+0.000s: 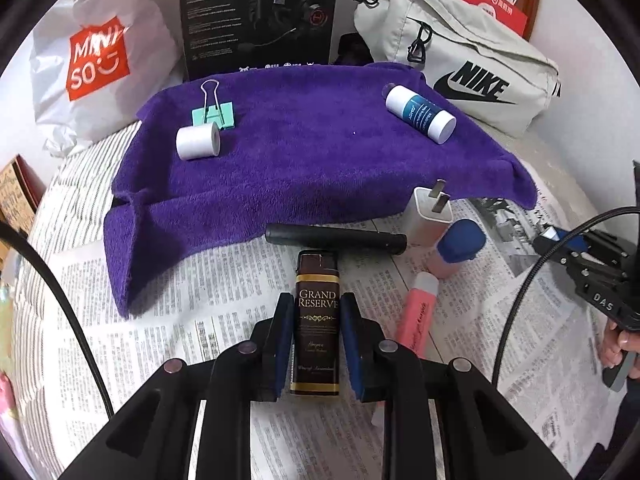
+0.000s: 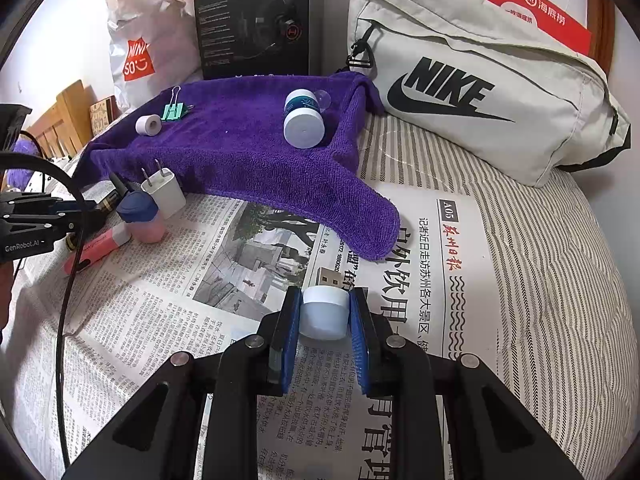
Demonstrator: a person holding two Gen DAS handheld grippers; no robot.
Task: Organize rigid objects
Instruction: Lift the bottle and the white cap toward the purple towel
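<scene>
- On the purple terry towel (image 1: 304, 152), far: white tape roll (image 1: 198, 142) and mint binder clip (image 1: 213, 114) at left, white-and-blue plastic bottle (image 1: 420, 114) at right. These look sorted.
- Near, left gripper (image 1: 316, 336) brackets a brown "Grand Reserve" tube (image 1: 318, 320) on the newspaper (image 1: 200, 320); whether the pads touch it I cannot tell.
- Right gripper (image 2: 325, 316) is closed on a small white plastic jar (image 2: 324, 312).
- Left to sort: black pen, white charger plug (image 1: 428, 212), pink items, USB stick (image 2: 329, 278).

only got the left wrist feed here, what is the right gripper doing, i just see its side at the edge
Observer: The right gripper has its fingers around a small white jar on the newspaper.
Operator: anything near that jar i should know about
Observer: A USB plug lies just beyond the jar, towards the purple towel.
Operator: that white and blue bottle on the towel, anything behind it
Observer: A clear round piece sits right behind the white and blue bottle; the right wrist view shows it plainly, though I cannot tell what it is.
</scene>
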